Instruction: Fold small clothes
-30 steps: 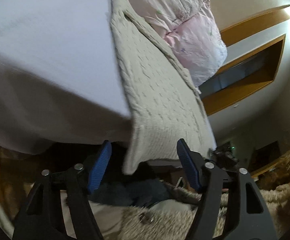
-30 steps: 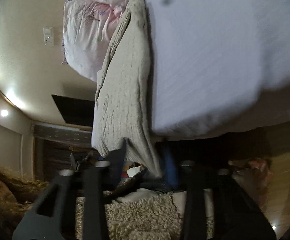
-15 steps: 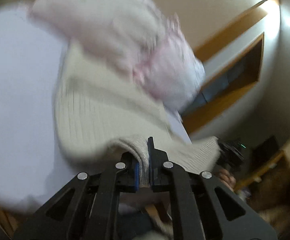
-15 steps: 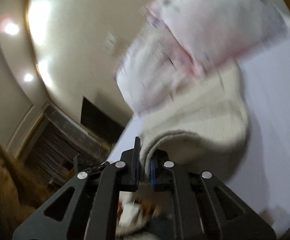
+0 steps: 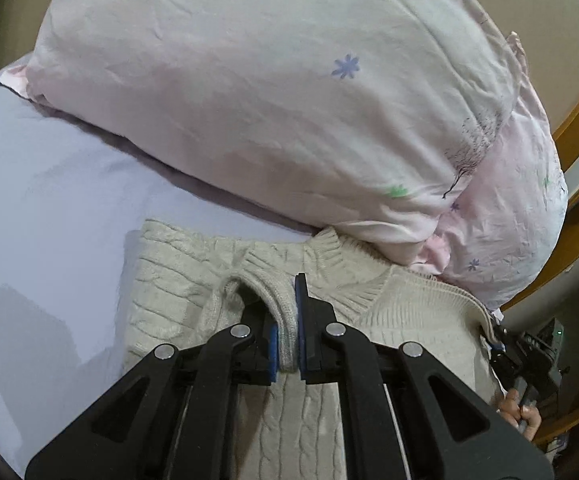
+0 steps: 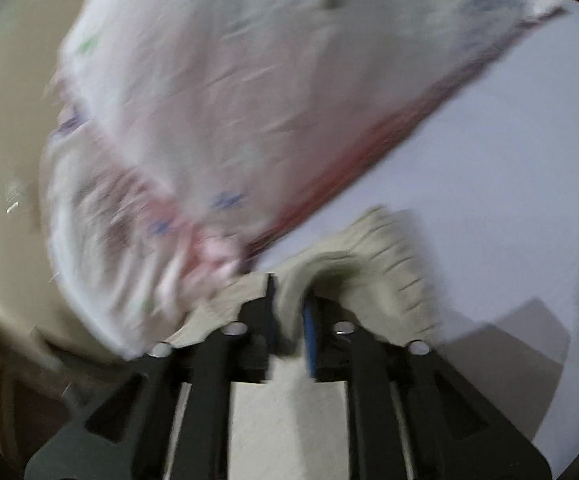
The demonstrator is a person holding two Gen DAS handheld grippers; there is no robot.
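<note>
- Sweater [image 5: 409, 312]: it lies on the bed [image 5: 49, 184], its far edge just under the near side of the pillow [image 5: 281, 92], with its ribbed hem doubled back over the body.
- Left gripper [image 5: 287, 344]: its fingers are nearly closed, pinching a roll of the ribbed hem.
- Right gripper [image 6: 289, 320]: its fingers are narrow too, with a fold of knit between them; that view is blurred, so how deep the grip is cannot be told.
- Risk, snag: the far right corner of the sweater touches the pillow, and carrying the hem further could push it under the pillow or drag the pillow along.
- Risk, uneven fold: the two grips sit well apart on a stretchy hem; if one side leads, the fold will probably land skewed.
- Risk, slip: thick, springy knit may creep out of a shallow pinch, and it may spring open once released.
- Risk, bunching: the knit near the left fingers already humps up, which could leave a lump in the fold.
- Materials: the sweater is a cream cable knit, chunky and soft, with ribbed edges. The pillow is plump, in creased pale pink cotton with small flower prints. The bed sheet is smooth and pale lilac.
</note>
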